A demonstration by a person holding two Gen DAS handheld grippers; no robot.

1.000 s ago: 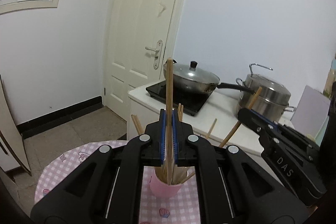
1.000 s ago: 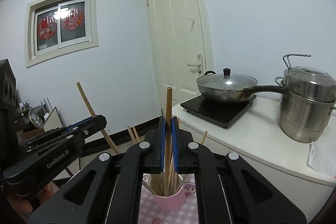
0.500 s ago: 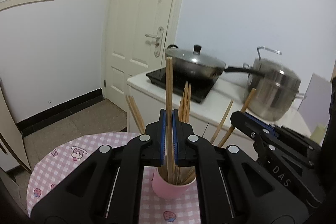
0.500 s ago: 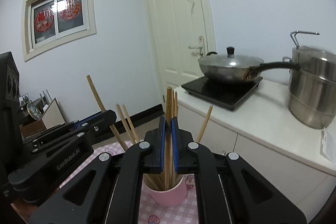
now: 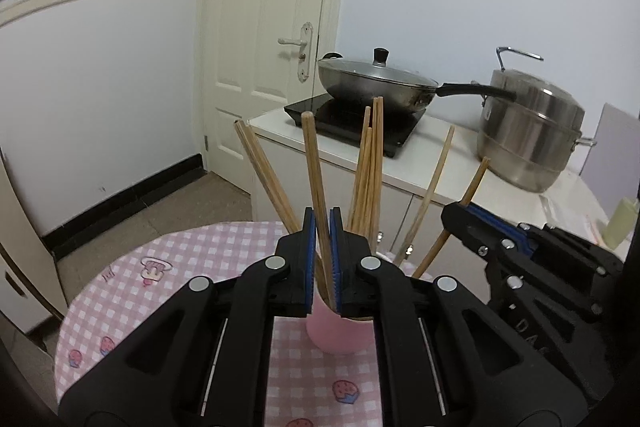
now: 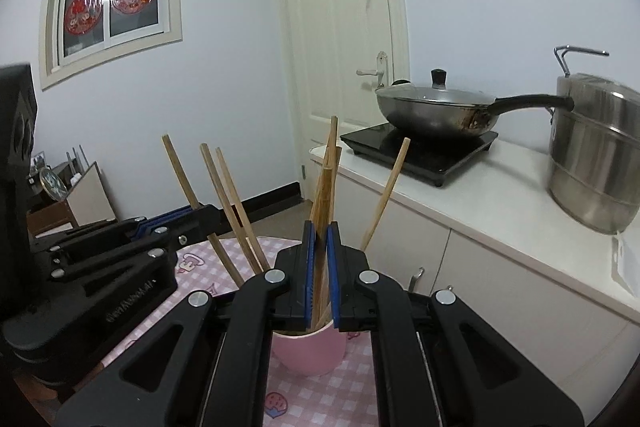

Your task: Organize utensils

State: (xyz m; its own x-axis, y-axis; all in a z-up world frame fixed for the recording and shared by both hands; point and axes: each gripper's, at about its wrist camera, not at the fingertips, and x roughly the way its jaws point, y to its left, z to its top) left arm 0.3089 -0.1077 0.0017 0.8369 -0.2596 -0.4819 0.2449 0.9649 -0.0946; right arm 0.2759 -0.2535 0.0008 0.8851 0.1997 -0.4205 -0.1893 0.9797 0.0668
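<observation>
Pink checked tablecloth (image 5: 168, 267) covers a small round table; behind it a white counter (image 6: 500, 195) carries a lidded pan (image 5: 376, 83) on a black hob and a steel steamer pot (image 5: 528, 131). Pink cup (image 5: 340, 335) stands on the cloth directly below both tools, with several wooden chopsticks fanned out in it. Left gripper (image 5: 323, 259): blue pads nearly closed, a slim gap only, one chopstick (image 5: 314, 179) between them, leaning slightly left, its lower end already down in the cup. Right gripper (image 6: 321, 267): same narrow gap, a second chopstick (image 6: 329, 171) between the pads, near upright, foot in the cup too. Whether either still pinches or has slackened, I cannot tell. Both long axes run up and down, so the coming move looks like opening and lifting straight off. Neither tool is clearly nearer the cup. Right view alone shows the window (image 6: 112, 11); left view shows the right tool's chopstick from the side.
</observation>
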